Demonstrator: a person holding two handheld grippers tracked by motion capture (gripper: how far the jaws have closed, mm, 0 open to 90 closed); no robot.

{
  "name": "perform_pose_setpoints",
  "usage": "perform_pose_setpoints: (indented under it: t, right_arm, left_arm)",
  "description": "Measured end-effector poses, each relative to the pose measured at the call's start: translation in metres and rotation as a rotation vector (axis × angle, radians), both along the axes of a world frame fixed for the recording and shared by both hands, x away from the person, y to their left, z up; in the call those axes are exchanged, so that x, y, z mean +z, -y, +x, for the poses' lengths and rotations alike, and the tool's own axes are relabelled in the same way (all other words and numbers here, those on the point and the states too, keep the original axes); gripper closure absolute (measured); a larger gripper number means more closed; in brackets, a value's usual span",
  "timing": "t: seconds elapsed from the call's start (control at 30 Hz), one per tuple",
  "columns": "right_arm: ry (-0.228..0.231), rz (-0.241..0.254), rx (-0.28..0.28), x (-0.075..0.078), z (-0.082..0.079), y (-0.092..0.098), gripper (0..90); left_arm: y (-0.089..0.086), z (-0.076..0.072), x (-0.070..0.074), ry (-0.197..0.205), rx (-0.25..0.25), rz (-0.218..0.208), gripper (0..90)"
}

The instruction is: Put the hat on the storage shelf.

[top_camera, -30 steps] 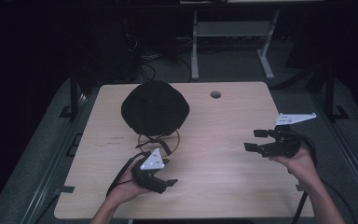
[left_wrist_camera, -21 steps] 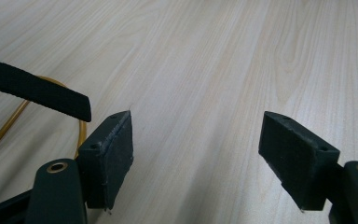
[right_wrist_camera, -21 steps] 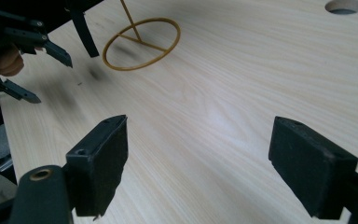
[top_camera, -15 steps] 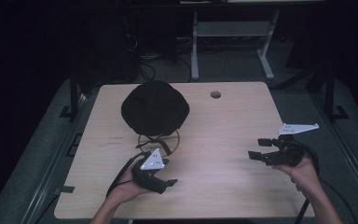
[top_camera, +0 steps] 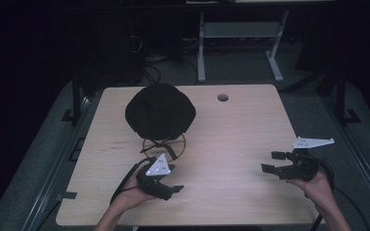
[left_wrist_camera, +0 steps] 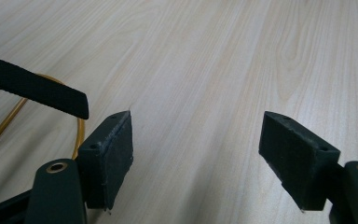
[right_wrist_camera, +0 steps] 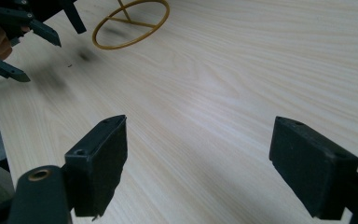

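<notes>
Far left on the table [top_camera: 101,159], a few faint dark marks sit on the bare wood, just left of your left hand-held gripper.

Your left hand-held gripper [top_camera: 172,190] is low over the near part of the table, left of the middle, with your left hand [top_camera: 134,192] wrapped around it from below. Its jaws stand wide apart and grasp nothing; in the left gripper view [left_wrist_camera: 198,161] only pale wood grain lies between the two black pads. The grey three-cornered plate on top of it points toward the far side.

Just beyond that gripper lies a thin yellow ring [top_camera: 164,144] flat on the table, with a dark strap [top_camera: 166,150] crossing it. In the left gripper view, an arc of the ring [left_wrist_camera: 80,135] runs just beside the left jaw, and the strap's [left_wrist_camera: 32,88] end hangs over it, apart from the pads. Whether the strap touches the ring I cannot tell.

Behind the ring, a black hat [top_camera: 160,111] rests on the table, its near edge covering the ring's far side. It is well apart from both of your grippers.

To the right of the hat, near the far edge, a small round hole [top_camera: 223,97] is in the tabletop.

Your right hand-held gripper [top_camera: 273,162] is at the right side of the table, near its edge, held in your right hand [top_camera: 315,185] and aimed left across the wood. Its jaws are spread wide and empty; the right gripper view [right_wrist_camera: 198,172] shows bare table between them, with the ring [right_wrist_camera: 130,23] and your left gripper [right_wrist_camera: 14,42] farther off.
</notes>
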State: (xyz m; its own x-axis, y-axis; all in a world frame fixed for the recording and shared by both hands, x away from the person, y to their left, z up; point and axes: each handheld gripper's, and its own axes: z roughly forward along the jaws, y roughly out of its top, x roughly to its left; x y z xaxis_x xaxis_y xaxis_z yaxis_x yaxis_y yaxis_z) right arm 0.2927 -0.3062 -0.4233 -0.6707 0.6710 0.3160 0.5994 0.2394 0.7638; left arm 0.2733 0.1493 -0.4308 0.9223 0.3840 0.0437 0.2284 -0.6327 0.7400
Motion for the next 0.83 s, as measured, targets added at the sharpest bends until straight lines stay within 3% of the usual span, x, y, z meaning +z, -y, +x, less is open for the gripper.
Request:
perform_pose_setpoints:
  t: [0.37, 0.57, 0.83]
  right_arm:
    - [-0.006, 0.008, -0.024, -0.020, -0.016, 0.009, 18.4]
    - [0.005, 0.031, -0.043, -0.033, -0.030, 0.012, 17.7]
    - [0.041, 0.024, -0.054, -0.042, -0.052, 0.010, 16.4]
  left_arm:
    - [0.002, -0.002, -0.001, 0.012, 0.003, 0.009, 25.9]
    - [0.003, -0.004, -0.001, 0.010, 0.006, -0.006, 25.9]
    - [0.010, -0.007, -0.002, 0.016, -0.008, -0.005, 25.9]
